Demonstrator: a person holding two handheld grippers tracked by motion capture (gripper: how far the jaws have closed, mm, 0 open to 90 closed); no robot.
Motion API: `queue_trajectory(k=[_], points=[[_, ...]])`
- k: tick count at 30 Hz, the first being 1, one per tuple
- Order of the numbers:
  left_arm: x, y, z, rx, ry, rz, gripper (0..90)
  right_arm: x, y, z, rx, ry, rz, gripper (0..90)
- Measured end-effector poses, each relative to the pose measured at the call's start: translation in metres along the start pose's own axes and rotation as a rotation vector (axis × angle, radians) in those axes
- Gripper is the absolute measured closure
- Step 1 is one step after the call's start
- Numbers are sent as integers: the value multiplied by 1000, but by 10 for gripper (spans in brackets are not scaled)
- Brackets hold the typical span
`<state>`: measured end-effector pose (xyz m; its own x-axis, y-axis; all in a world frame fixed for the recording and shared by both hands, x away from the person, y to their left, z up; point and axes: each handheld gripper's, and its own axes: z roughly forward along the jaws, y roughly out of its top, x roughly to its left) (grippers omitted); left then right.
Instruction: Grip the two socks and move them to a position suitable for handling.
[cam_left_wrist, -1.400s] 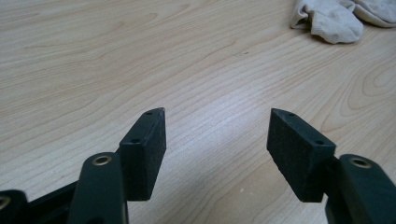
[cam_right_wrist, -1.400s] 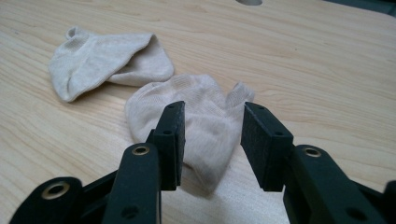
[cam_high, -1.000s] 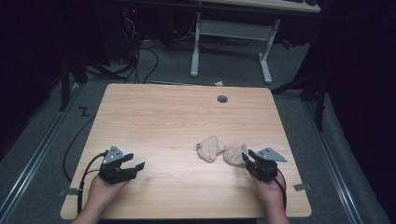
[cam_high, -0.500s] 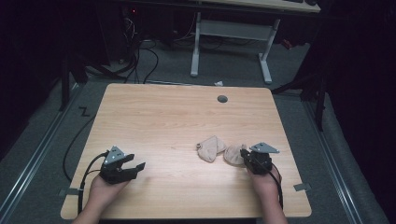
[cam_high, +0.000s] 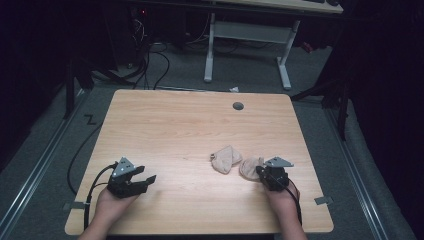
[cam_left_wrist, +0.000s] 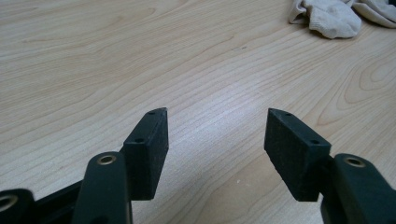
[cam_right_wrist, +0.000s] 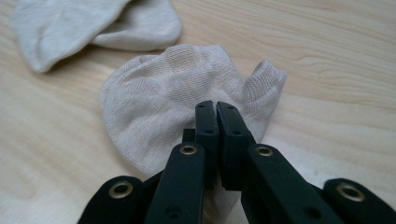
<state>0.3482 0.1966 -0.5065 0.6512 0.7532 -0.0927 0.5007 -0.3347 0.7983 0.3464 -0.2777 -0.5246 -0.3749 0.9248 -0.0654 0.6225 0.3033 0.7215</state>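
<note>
My right claw (cam_right_wrist: 217, 109) clenched on near sock (cam_right_wrist: 187, 88), flat on counter (cam_high: 190, 130) beside second sock (cam_right_wrist: 88, 23). Left claw (cam_left_wrist: 215, 116) released, idle. Risk: thin pinch slips when lifting; fabric drags neighbour.

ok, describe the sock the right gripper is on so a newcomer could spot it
On the wooden table, look at the near right part, where two beige socks lie side by side. It is the right-hand sock, rounded and bunched, just ahead of the person's right hand. Unlike the other sock, it has the right gripper shut on it.
</note>
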Motion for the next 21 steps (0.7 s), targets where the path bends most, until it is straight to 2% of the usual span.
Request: queue_trajectory(k=[8, 21], points=[[-1, 1, -1, 0, 0, 2, 408, 15, -9, -14, 12, 55, -44, 886], [-3, 1, -1, 3, -4, -8, 418, 56, -2, -12, 17, 157, -159, 888]])
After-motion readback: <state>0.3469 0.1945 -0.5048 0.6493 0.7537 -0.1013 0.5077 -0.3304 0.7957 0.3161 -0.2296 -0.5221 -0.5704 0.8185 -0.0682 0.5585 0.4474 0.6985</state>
